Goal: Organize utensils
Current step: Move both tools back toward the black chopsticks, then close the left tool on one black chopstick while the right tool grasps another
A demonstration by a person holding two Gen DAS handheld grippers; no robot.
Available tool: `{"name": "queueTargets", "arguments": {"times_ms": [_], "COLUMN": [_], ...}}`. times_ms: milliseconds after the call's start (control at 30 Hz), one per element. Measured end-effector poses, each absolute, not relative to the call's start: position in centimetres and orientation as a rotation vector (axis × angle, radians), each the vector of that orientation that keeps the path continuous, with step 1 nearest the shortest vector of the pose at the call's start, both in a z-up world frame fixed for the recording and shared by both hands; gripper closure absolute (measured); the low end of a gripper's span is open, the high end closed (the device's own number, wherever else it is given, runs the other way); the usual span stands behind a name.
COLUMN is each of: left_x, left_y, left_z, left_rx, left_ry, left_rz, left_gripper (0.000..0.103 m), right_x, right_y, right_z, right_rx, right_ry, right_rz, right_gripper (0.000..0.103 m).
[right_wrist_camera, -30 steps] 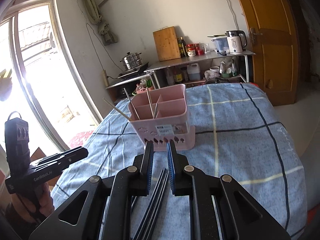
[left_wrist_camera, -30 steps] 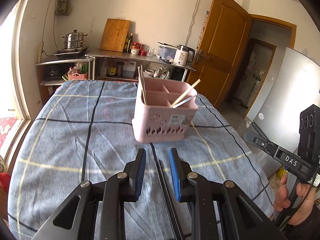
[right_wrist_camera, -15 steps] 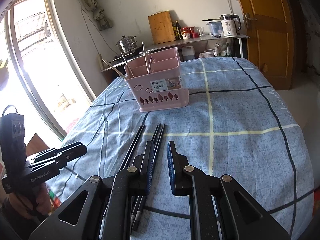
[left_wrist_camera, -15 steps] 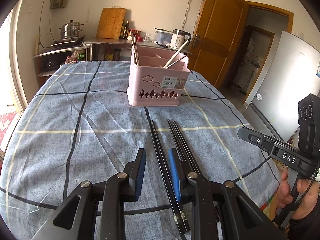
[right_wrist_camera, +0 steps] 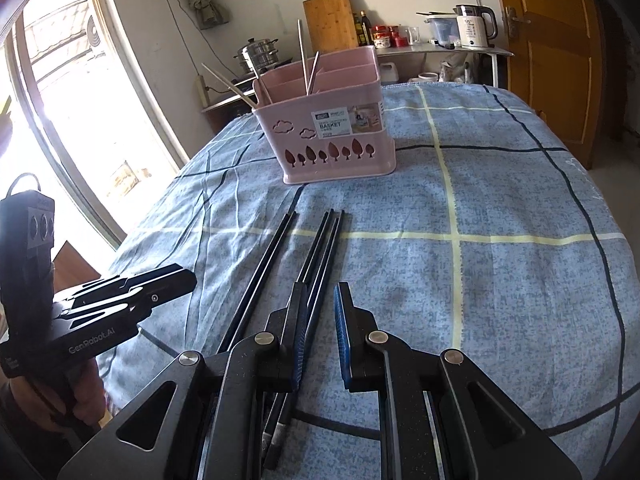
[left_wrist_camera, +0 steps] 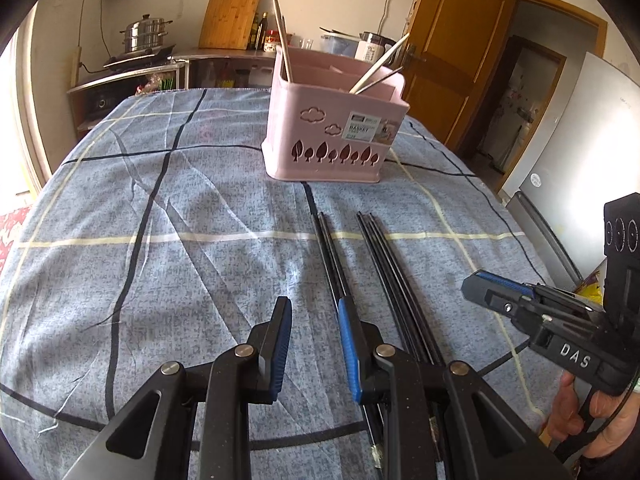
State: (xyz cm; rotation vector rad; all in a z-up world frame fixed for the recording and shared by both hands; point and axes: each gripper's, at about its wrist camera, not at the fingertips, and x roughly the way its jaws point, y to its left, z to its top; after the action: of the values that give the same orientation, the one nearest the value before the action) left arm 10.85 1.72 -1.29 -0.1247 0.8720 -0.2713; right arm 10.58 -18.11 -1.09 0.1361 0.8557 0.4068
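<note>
Black chopsticks (left_wrist_camera: 384, 276) lie lengthwise on the blue checked tablecloth (left_wrist_camera: 180, 240), in front of the pink divided basket (left_wrist_camera: 332, 136) that holds a few pale chopsticks (left_wrist_camera: 282, 40) leaning in its compartments. The left gripper (left_wrist_camera: 312, 312) and right gripper (right_wrist_camera: 320, 300) hang over the black chopsticks' near ends. Each has its jaws slightly parted and grips nothing.

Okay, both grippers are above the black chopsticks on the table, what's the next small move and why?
Probably shift the left gripper slightly toward the black chopsticks and lower it so its pads straddle one. Its jaws stand apart with nothing between them, only the blue cloth, and the nearest chopstick lies just outside one pad. The pink basket already holds light-coloured sticks, so the black ones likely go there.
</note>
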Motion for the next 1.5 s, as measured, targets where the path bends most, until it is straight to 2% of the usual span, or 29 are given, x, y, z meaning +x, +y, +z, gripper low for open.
{"name": "queueTargets", "arguments": {"times_ms": [267, 567, 767, 833, 933, 1100, 1233, 1500], "left_x": [13.4, 14.4, 14.5, 14.6, 14.4, 14.2, 14.1, 15.2], "left_y": [1.0, -0.1, -0.4, -0.7, -1.1, -1.5, -1.0, 0.3], "left_z": [-3.3, -4.4, -4.5, -4.5, -4.5, -4.6, -4.4, -4.2], "left_rx": [-0.121, -0.088, -0.075, -0.066, -0.026, 0.018, 0.029, -0.028], "left_ry": [0.921, 0.948, 0.936, 0.94, 0.939, 0.938, 0.947, 0.975], "left_rz": [-0.274, -0.259, -0.245, -0.248, -0.24, -0.228, -0.217, -0.223], "left_gripper": [0.079, 0.079, 0.074, 0.069, 0.069, 0.069, 0.076, 0.076], "right_x": [12.5, 13.2, 13.3, 13.3, 13.2, 13.0, 12.9, 14.2], "right_y": [-17.0, -16.3, -15.8, -15.7, -15.3, -15.9, -16.8, -18.9], "right_z": [-3.9, -4.5, -4.4, -4.4, -4.4, -4.4, -4.4, -4.3], "right_rx": [0.129, 0.116, 0.069, 0.046, 0.003, 0.011, 0.015, 0.103], "right_ry": [0.936, 0.956, 0.947, 0.948, 0.951, 0.957, 0.963, 0.99], "right_rz": [0.393, 0.382, 0.357, 0.343, 0.336, 0.329, 0.315, 0.29], "right_gripper": [0.089, 0.089, 0.089, 0.089, 0.089, 0.09, 0.091, 0.091]}}
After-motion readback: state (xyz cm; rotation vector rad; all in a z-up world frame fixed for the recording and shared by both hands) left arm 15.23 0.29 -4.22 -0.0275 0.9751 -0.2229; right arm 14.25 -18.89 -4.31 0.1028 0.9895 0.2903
